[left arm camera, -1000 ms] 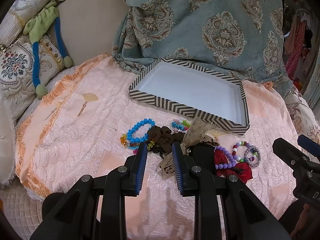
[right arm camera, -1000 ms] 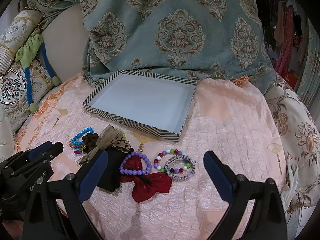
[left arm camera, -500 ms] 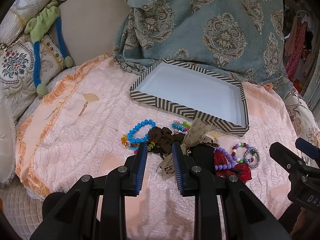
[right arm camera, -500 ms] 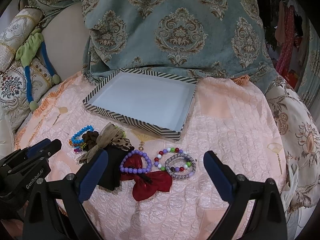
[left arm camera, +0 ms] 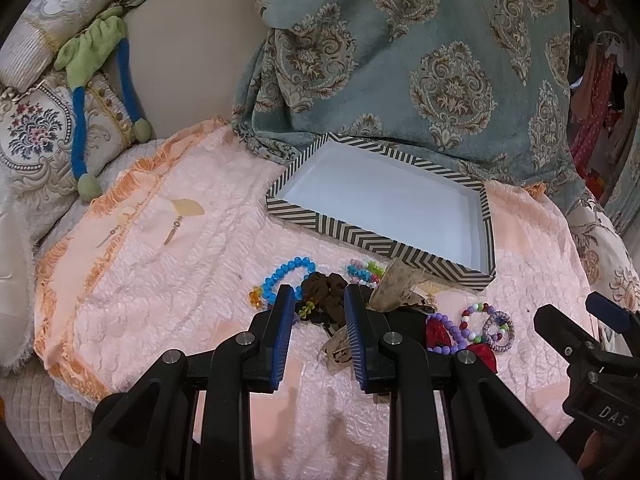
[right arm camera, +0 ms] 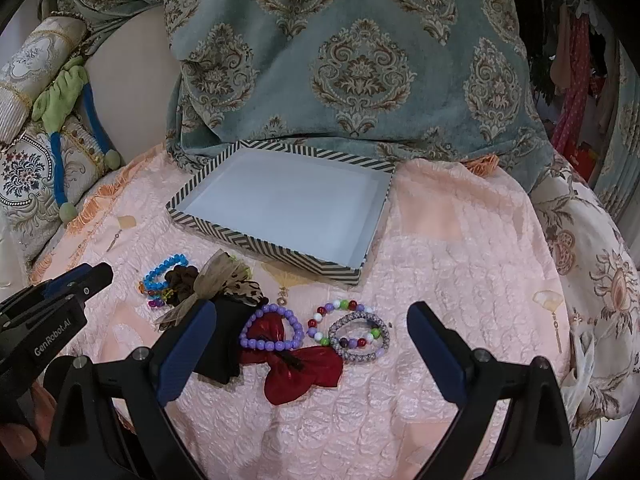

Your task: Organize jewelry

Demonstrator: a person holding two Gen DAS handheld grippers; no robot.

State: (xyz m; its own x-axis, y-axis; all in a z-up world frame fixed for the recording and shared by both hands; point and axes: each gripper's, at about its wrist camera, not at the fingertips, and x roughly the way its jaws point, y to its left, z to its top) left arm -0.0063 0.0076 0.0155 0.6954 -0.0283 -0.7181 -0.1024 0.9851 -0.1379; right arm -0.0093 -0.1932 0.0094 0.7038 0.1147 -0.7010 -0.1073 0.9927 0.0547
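An empty striped tray (left arm camera: 352, 236) (right arm camera: 280, 252) lies on the pink cloth. In front of it lie a blue bead bracelet (left arm camera: 286, 274) (right arm camera: 162, 270), a brown scrunchie (left arm camera: 326, 294) (right arm camera: 180, 278), a beige bow (left arm camera: 400, 284) (right arm camera: 220, 276), a black cloth piece (right arm camera: 230, 334), a purple bead bracelet (right arm camera: 272, 330), a red bow (right arm camera: 308, 370), and two multicoloured bracelets (right arm camera: 354, 330). My left gripper (left arm camera: 318, 334) is part open and empty, just before the scrunchie. My right gripper (right arm camera: 310, 346) is wide open and empty, above the red bow.
A teal patterned cushion (right arm camera: 352, 64) stands behind the tray. Embroidered pillows and a green and blue toy (left arm camera: 96, 80) lie at the left. The pink cloth (right arm camera: 460, 264) drops off at its edges.
Both grippers have moved slightly forward and down toward the jewelry. The jewelry has not moved.
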